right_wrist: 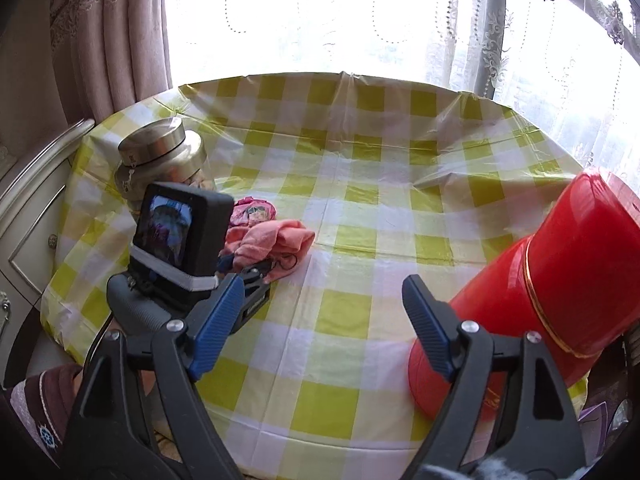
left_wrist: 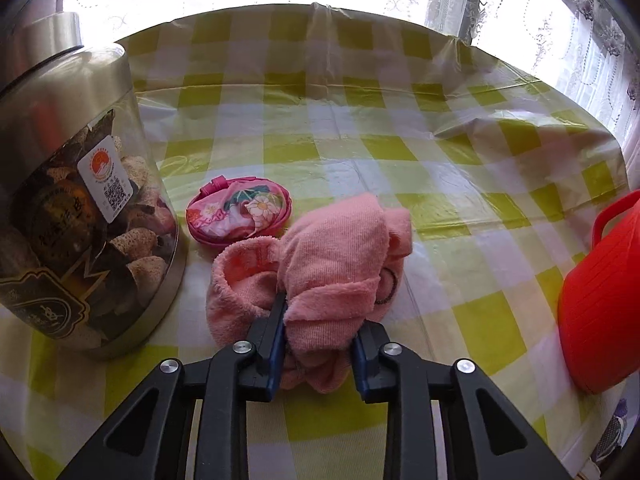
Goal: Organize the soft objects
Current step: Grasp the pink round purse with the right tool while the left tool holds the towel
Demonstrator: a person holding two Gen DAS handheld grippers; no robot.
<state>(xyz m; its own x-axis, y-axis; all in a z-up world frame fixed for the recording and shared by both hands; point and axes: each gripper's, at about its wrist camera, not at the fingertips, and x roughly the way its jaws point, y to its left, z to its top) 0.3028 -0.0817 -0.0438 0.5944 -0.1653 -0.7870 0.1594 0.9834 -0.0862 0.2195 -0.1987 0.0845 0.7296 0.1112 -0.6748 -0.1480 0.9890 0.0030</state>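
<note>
place: home, living/dining corner | bench [right_wrist: 360,240]: round, yellow-white check plastic cloth | window: lace curtains [right_wrist: 496,40] with bead strings, pink drape [right_wrist: 104,32] on the left | cream cabinet [right_wrist: 36,184] beside bench | jar [left_wrist: 72,200] of dried food

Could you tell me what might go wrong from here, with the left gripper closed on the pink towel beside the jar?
1. The left gripper pinches only a bunched fold of the pink towel; lifted, the rest may unroll or slip free.
2. The towel touches the floral pouch and lies close to the jar; a trailing end could drag the pouch or brush the jar.
3. The open right gripper sits near the red container and could bump it.
</note>
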